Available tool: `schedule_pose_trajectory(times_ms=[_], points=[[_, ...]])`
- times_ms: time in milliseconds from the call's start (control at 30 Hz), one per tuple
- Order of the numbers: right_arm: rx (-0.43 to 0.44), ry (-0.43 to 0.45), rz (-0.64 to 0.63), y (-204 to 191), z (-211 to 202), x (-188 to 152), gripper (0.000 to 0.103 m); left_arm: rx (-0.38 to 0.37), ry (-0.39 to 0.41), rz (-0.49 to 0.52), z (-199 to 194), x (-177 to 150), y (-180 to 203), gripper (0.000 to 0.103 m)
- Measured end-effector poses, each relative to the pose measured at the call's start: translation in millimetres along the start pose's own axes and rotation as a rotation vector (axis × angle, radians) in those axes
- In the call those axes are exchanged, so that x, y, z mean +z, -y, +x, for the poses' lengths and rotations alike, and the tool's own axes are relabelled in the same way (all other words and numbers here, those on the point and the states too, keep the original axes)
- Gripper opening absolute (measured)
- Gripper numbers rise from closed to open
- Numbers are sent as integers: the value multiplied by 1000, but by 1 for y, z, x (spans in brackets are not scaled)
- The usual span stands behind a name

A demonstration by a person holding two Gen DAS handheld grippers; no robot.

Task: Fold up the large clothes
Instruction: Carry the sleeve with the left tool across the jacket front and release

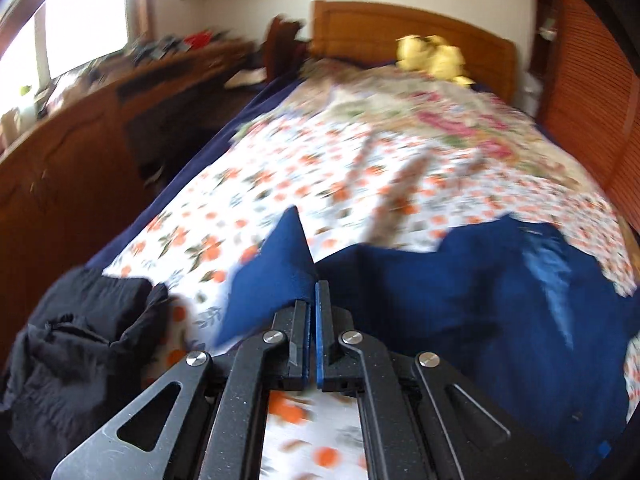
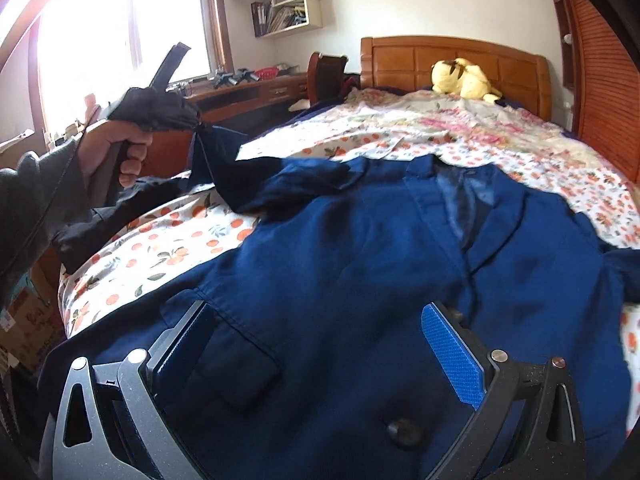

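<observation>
A navy jacket [image 2: 360, 260] lies on a floral-sheeted bed [image 2: 160, 248] with wooden headboard [image 2: 452, 60]. Left gripper [image 1: 313, 300] fingers pinch its sleeve; right gripper [image 2: 320, 344] fingers gape empty.

yellow plush toy [image 2: 464, 78] at wooden headboard [image 2: 400, 56] | floral bedsheet [image 2: 168, 248] (orange print) | wall shelf [image 2: 288, 8]

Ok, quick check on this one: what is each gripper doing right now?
Left gripper: shut on the sleeve end of the navy jacket.
Right gripper: open, above the jacket front, holding nothing.
</observation>
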State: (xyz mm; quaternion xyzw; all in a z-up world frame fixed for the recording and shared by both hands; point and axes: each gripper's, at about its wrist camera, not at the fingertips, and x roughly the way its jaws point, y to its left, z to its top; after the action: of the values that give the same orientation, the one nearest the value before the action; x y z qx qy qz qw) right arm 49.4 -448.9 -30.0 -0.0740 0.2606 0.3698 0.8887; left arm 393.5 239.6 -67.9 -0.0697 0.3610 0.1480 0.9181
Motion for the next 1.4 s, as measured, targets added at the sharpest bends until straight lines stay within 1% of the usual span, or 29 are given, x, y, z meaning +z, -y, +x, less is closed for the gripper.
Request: schedule_pose_trajectory(times_ms=[133,233,367,433,533,633,767,867,900,933,967,1000,1033,1100,1133,1233,1267,1300,1333,1400], points=[[-36,18,22,17,-20,-6,103,-56,57,106,-37,8,58,2],[-62,24,42,32,-33,-11,103,-94,96,166,-59,9,94,2],[-84,35,67,46,-48,-18,103,-163,131,223,-85,-2,139,2],[-91,41,75,49,-54,-20,103,-180,136,258,-91,-12,157,2],[-98,46,85,50,-59,-19,103,-190,129,295,-95,-26,172,2],[-107,54,91,49,-62,-18,103,-208,111,301,-99,-42,181,2],[-108,61,104,52,-64,-18,103,-201,96,317,-103,-65,184,2],[-109,61,112,53,-64,-19,103,-223,65,311,-103,-78,184,3],[-109,61,113,54,-64,-19,103,-232,54,305,-103,-82,182,5],[-109,61,112,53,-65,-19,103,-257,41,292,-103,-88,178,15],[-109,61,111,52,-65,-20,103,-275,40,286,-104,-92,175,22],[-110,60,110,51,-65,-20,103,-289,44,281,-106,-98,172,34],[-109,60,109,52,-65,-19,103,-295,46,280,-107,-101,171,38],[-109,58,110,51,-65,-20,103,-297,38,284,-109,-111,167,40],[-107,57,111,52,-65,-19,103,-295,36,283,-111,-118,164,44],[-105,52,113,53,-64,-19,103,-301,28,274,-113,-131,156,49],[-104,51,113,53,-63,-19,103,-304,21,275,-114,-139,153,53],[-102,49,113,52,-63,-18,103,-302,19,274,-113,-141,151,62],[-101,48,113,53,-63,-18,103,-300,18,274,-113,-146,148,69],[-99,45,111,52,-61,-17,103,-281,15,278,-110,-152,142,71]])
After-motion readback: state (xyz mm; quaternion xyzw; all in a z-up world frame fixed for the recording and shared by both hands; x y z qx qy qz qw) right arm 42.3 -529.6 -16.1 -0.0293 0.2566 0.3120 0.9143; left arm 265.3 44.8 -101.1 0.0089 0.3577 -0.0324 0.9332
